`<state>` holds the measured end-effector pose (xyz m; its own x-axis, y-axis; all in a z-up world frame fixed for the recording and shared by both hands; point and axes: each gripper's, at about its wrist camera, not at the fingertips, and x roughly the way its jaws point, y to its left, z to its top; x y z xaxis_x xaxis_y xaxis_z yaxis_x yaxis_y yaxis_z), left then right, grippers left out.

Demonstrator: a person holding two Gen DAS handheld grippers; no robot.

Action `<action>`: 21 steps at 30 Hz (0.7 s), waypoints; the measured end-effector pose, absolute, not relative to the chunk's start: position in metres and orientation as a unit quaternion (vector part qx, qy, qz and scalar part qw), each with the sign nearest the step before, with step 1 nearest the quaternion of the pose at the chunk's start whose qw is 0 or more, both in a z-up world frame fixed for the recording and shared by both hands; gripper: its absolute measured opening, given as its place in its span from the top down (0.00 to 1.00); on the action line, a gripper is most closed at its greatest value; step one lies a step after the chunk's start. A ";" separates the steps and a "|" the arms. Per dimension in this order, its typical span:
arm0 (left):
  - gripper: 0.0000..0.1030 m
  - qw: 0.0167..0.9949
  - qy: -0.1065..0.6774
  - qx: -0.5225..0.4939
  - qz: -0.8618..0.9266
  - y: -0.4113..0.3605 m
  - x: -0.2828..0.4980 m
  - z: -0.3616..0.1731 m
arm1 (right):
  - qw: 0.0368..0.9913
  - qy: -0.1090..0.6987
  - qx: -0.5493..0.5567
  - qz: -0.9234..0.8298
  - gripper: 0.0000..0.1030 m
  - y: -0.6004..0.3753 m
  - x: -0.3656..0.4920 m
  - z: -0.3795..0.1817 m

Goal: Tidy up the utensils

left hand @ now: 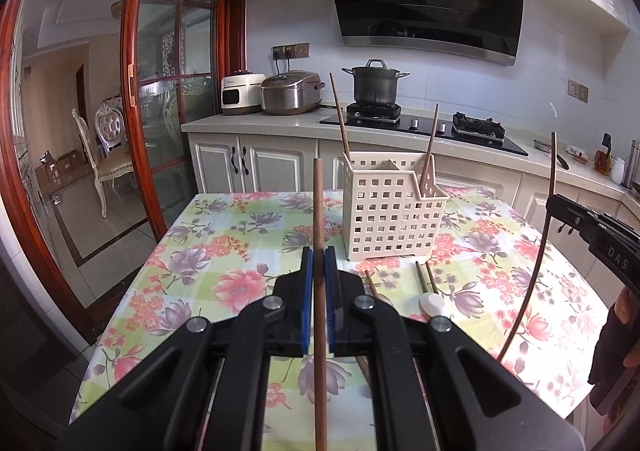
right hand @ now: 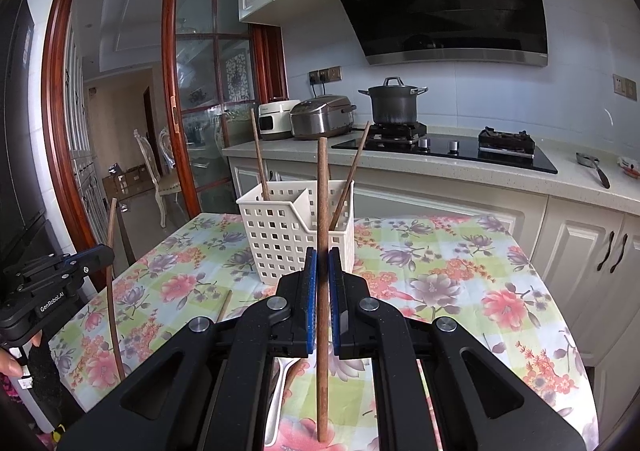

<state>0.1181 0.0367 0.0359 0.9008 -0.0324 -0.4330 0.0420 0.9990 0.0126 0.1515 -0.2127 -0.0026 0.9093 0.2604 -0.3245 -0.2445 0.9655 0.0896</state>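
A cream perforated utensil basket (left hand: 394, 211) stands on the floral table; it also shows in the right wrist view (right hand: 288, 235). Two brown chopsticks lean in it (left hand: 339, 119) (left hand: 431, 139). My left gripper (left hand: 319, 257) is shut on an upright brown chopstick (left hand: 319, 211), held above the table in front of the basket. My right gripper (right hand: 322, 257) is shut on another upright chopstick (right hand: 322, 191), also in front of the basket. Loose chopsticks (left hand: 425, 277) and a white spoon (left hand: 433, 304) lie on the table below the basket.
The floral tablecloth (left hand: 224, 251) covers the table. Behind it is a counter with a stove, a dark pot (left hand: 375, 85) and two cookers (left hand: 290, 93). A glass sliding door (left hand: 168, 91) is at the left. Each gripper shows in the other's view (left hand: 600, 235) (right hand: 52, 279).
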 end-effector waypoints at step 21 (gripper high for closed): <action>0.94 0.981 0.191 0.024 -0.006 0.032 0.104 0.051 | 0.982 0.141 0.012 0.125 0.94 -0.211 0.138 0.012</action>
<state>0.1035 0.0316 0.0507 0.9269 -0.0031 -0.3753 0.0215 0.9988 0.0448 0.1377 -0.2112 0.0124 0.9290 0.2496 -0.2733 -0.2430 0.9683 0.0581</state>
